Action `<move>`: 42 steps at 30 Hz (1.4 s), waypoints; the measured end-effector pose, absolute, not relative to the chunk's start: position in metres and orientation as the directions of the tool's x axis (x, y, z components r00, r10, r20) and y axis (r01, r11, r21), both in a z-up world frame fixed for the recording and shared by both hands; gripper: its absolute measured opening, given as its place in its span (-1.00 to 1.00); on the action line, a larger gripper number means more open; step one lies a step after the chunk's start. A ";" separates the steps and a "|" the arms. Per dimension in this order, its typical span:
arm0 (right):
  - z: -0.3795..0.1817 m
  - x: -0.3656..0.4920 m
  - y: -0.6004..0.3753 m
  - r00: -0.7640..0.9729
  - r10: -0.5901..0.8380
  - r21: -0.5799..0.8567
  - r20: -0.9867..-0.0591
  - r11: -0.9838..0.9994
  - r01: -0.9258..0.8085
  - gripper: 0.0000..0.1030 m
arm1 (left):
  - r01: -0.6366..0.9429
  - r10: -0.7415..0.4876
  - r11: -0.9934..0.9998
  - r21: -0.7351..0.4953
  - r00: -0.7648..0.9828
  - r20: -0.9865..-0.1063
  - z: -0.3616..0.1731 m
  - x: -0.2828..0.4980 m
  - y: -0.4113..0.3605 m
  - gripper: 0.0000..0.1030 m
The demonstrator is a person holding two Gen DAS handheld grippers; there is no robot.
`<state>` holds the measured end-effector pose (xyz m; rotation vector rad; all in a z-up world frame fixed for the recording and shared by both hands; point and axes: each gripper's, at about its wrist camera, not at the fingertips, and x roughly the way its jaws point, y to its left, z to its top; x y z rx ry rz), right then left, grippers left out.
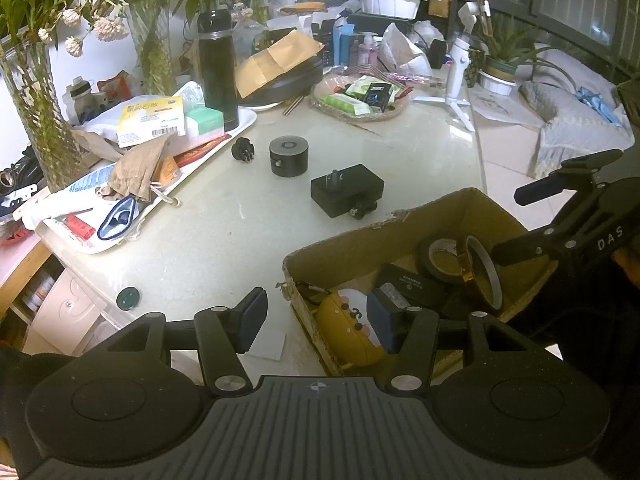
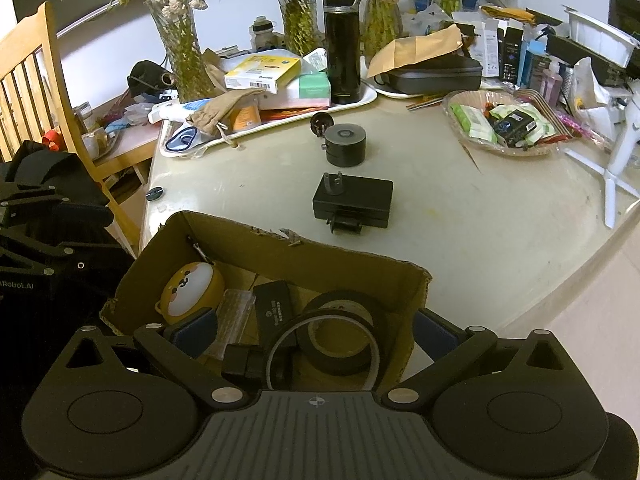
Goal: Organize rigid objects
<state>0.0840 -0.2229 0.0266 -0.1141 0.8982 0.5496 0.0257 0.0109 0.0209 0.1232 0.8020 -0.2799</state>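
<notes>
A cardboard box point(image 1: 360, 240) point(image 2: 280, 248) sits at the table's near edge. It holds a yellow dog-face case point(image 1: 352, 320) point(image 2: 188, 288), black tape rolls point(image 1: 440, 256) point(image 2: 340, 344) and a small black box point(image 2: 276, 312). On the table beyond lie a black plug adapter point(image 1: 347, 194) point(image 2: 354, 200), a black cylinder point(image 1: 289, 156) point(image 2: 345, 145), a small black knob point(image 1: 242, 150) point(image 2: 321, 122) and a round cap point(image 1: 128, 298) point(image 2: 154, 193). My left gripper point(image 1: 316, 324) is open over the box's near left corner. My right gripper point(image 2: 312, 336) point(image 1: 520, 220) is open over the box, straddling the tape rolls.
A white tray point(image 1: 168, 196) point(image 2: 360, 102) with boxes, a pouch and a black thermos point(image 1: 218, 68) point(image 2: 341, 40) stands at the back left. A glass dish of packets point(image 1: 360, 98) point(image 2: 504, 124), vases of plants, a white tripod point(image 1: 456, 80) and a wooden chair point(image 2: 36, 80) surround the table.
</notes>
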 end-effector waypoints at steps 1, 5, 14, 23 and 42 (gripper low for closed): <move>0.027 0.084 -0.223 0.496 0.406 0.131 -0.768 0.857 -0.498 1.00 | 0.293 -0.200 0.956 0.003 0.661 -0.723 0.021 0.025 0.011 0.05; 0.027 0.085 -0.224 0.496 0.408 0.137 -0.767 0.858 -0.495 1.00 | 0.293 -0.200 0.956 0.003 0.661 -0.724 0.021 0.025 0.010 0.05; 0.027 0.086 -0.226 0.495 0.413 0.150 -0.765 0.861 -0.486 1.00 | 0.294 -0.199 0.956 0.006 0.662 -0.723 0.021 0.027 0.010 0.05; 0.027 0.088 -0.227 0.493 0.412 0.157 -0.766 0.864 -0.478 1.00 | 0.297 -0.197 0.955 0.014 0.667 -0.718 0.022 0.032 0.009 0.05; 0.026 0.107 -0.215 0.506 0.361 0.120 -0.784 0.887 -0.446 1.00 | 0.306 -0.200 0.952 0.023 0.674 -0.711 0.022 0.044 0.007 0.05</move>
